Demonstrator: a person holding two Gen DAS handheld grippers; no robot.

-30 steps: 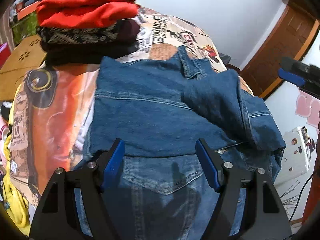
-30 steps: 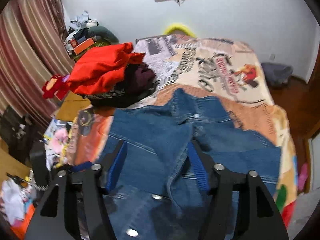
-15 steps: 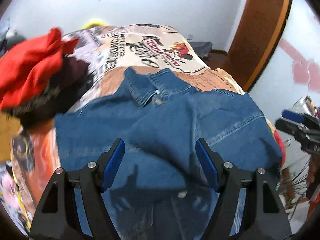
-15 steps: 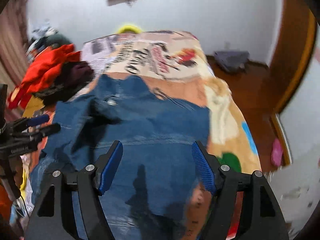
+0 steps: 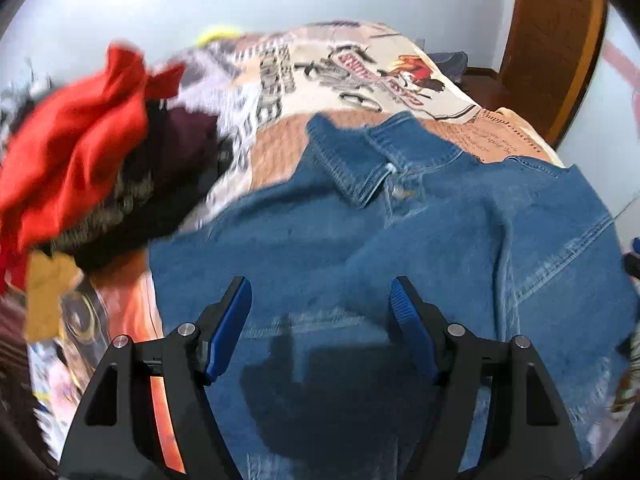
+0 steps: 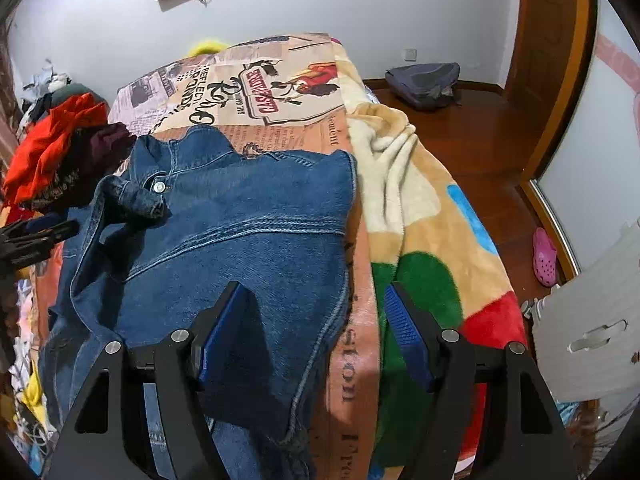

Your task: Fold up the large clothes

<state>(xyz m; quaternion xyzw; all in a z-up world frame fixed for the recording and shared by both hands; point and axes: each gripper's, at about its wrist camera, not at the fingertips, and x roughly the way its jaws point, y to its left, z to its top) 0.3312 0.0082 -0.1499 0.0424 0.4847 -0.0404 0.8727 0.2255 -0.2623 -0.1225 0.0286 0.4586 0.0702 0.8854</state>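
Your left gripper (image 5: 320, 320) and right gripper (image 6: 316, 328) have swung right, both spread apart and empty; the denim jacket (image 6: 240, 232), sleeves folded in, awaits its 6-to-12-o'clock fold.

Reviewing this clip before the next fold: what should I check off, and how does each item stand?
1. Left gripper open and empty: ok.
2. Right gripper open and empty: ok.
3. Denim jacket lying flat on the blanket: not ok, bunched near the collar.
4. Jacket's right edge straight and within reach: ok.
5. Folded clothes pile clear of the jacket: cannot tell, it sits close to the jacket's left side.
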